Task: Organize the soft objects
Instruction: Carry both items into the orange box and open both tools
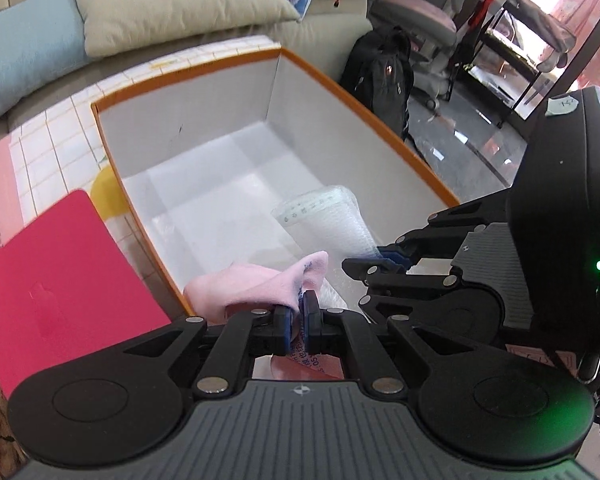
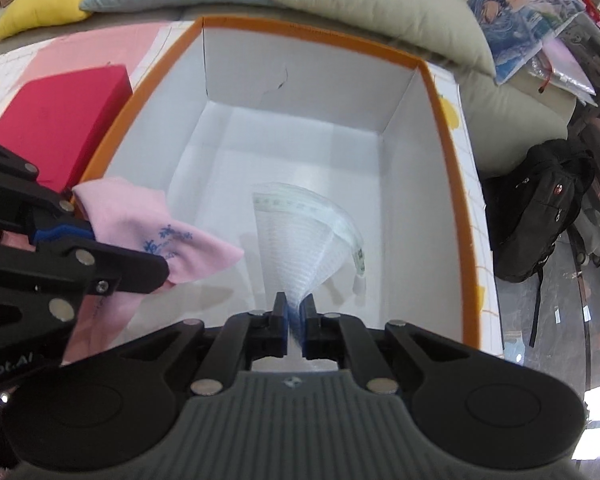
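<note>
A white box with an orange rim stands open, its inside bare. My left gripper is shut on a pink cloth with blue embroidery, held over the box's near-left corner; in the right wrist view the same cloth hangs from the left gripper. My right gripper is shut on a white mesh cloth that fans out over the box's floor. From the left wrist view, that mesh cloth hangs from the right gripper beside the pink one.
A red flat box lies left of the orange-rimmed box on a checked cover. Beige, blue and yellow cushions line the sofa behind. A black backpack stands on the floor at right.
</note>
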A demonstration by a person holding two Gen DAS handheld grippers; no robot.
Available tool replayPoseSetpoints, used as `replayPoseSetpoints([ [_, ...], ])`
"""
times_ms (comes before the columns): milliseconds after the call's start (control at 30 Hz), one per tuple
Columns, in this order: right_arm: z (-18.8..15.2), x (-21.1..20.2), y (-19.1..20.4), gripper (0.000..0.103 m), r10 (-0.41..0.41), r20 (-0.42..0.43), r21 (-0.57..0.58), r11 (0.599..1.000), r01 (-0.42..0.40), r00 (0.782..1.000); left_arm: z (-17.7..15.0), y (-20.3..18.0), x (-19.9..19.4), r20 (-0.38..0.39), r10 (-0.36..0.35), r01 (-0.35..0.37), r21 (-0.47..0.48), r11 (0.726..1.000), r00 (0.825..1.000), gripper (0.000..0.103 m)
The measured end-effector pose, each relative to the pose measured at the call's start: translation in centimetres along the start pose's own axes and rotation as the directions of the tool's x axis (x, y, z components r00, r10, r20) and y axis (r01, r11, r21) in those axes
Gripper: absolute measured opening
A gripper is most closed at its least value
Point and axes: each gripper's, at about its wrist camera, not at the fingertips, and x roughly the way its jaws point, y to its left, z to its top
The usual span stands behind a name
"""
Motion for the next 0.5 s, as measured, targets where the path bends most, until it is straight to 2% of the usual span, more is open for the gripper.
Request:
replayPoseSetpoints([
  [133, 0.0, 0.0, -0.2, 0.009, 0.004, -0.003, 0.007, 1.0, -0.004, 1.0, 0.0, 0.5, -0.1, -0.009, 0.037, -0.037, -0.026, 0.999, 0.999, 0.013],
  [167, 0.1, -0.1, -0.2, 0.018, 0.003, -0.003, 0.001, 1.0, -0.003, 1.0, 0.0, 0.5, -0.3, -0.008, 0.036, -0.036, -0.031, 0.999, 0.999, 0.021],
  [200, 0.1, -0.3, -0.1, 0.031, -0.004, -0.002, -0.008, 1.0, 0.004, 1.0, 0.0, 0.6, -0.4, -0.006, 0.032, -0.032, -0.036, 0.999, 0.999, 0.027],
  [233, 0.1, -0.4, 0.0, 0.036, -0.016, 0.001, -0.017, 1.0, 0.016, 1.0, 0.0, 0.6, -0.6, -0.002, 0.034, -0.034, -0.041, 0.999, 0.999, 0.032],
  [367, 0.2, -1.4, -0.3, 0.038, -0.048, 0.021, -0.041, 0.998, 0.049, 0.999, 0.2, 0.9, -1.3, 0.006, 0.036, -0.036, -0.052, 0.998, 0.999, 0.056],
  [500, 0.2, -2.6, -1.2, 0.041, -0.045, 0.039, -0.002, 0.999, 0.046, 0.998, 0.4, 0.9, -3.1, 0.043, 0.009, -0.007, -0.051, 0.999, 0.999, 0.062],
])
